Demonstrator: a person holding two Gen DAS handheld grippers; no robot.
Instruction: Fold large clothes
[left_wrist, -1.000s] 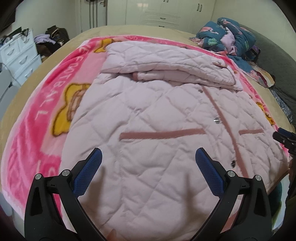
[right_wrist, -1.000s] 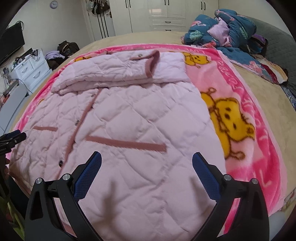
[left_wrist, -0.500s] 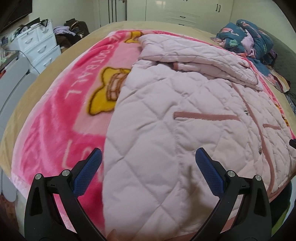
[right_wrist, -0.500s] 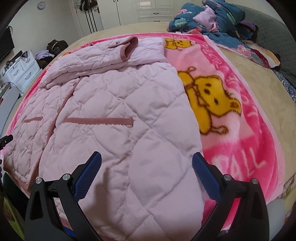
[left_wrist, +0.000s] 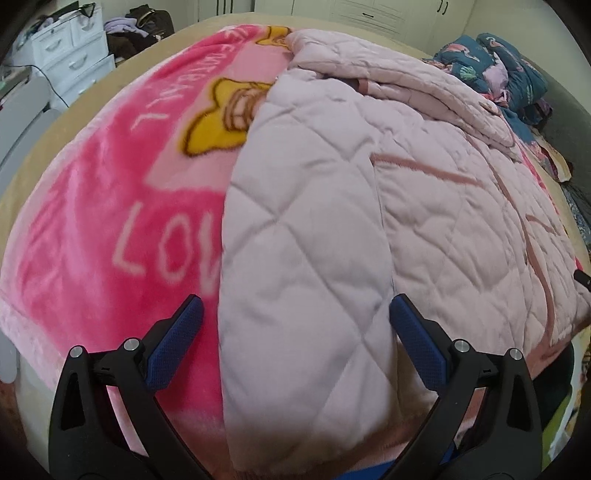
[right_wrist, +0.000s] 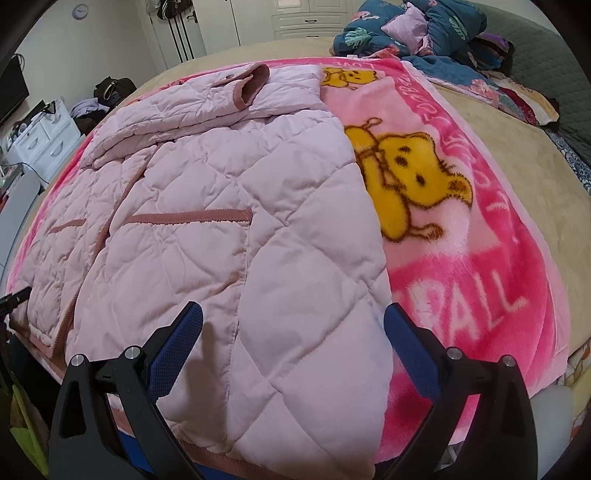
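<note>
Quilted pink coat (left_wrist: 369, 206) on the bed (right_wrist: 517, 155) — soft, bulky, limp — grip hem corners; both grippers' (left_wrist: 295, 334) (right_wrist: 293, 334) jaws released.

We see the jacket (right_wrist: 207, 229) lying on the blanket (right_wrist: 480, 266), which covers the bed (right_wrist: 532, 173); bedding (right_wrist: 424, 33) is heaped behind the jacket.

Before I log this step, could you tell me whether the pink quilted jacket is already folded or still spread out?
Partly folded: the jacket has its sleeves laid across the top, while its body lies flat on the pink blanket.
</note>
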